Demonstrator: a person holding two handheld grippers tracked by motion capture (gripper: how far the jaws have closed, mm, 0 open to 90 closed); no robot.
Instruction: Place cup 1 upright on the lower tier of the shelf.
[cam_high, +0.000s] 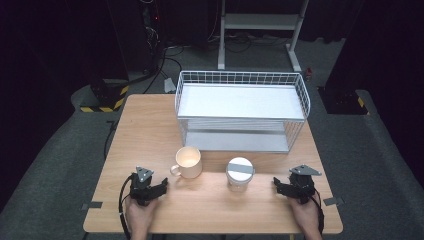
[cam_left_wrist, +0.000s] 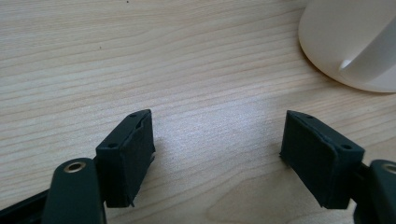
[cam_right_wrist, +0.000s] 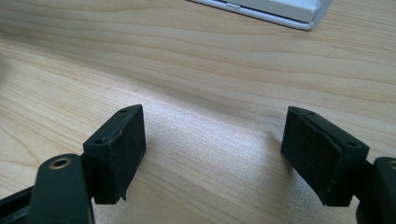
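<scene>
Grippers rest low at the near edge of the table (cam_high: 150, 125), one in each of the person's hands; the left gripper (cam_high: 161, 187) sits near the front left, the right gripper (cam_high: 278, 185) near the front right, well apart from each other; both point inward toward the table's middle.

Left gripper view: the left gripper (cam_left_wrist: 217, 154) has its jaws apart over bare wood, nothing between the pads (cam_left_wrist: 135, 158); the mug (cam_left_wrist: 350, 42) stands beyond and to the side of one jaw, near but not touching. Right gripper view: the right gripper (cam_right_wrist: 212, 154) likewise stands with jaws apart and nothing between them; only wood grain lies in the gap; a corner of the rack (cam_right_wrist: 280, 11) shows at the far edge.

From the high view, the cream mug (cam_high: 188, 162) stands upright just ahead of the left gripper, its handle turned toward the table's left side; the white cup (cam_high: 240, 173), with a grey strip across its lid, stands upright between the two grippers, nearer the middle; mug and cup are near each other but apart. Behind both, the white wire rack (cam_high: 295, 85) with two shelves stands at the far half of the table; both shelves look bare.
</scene>
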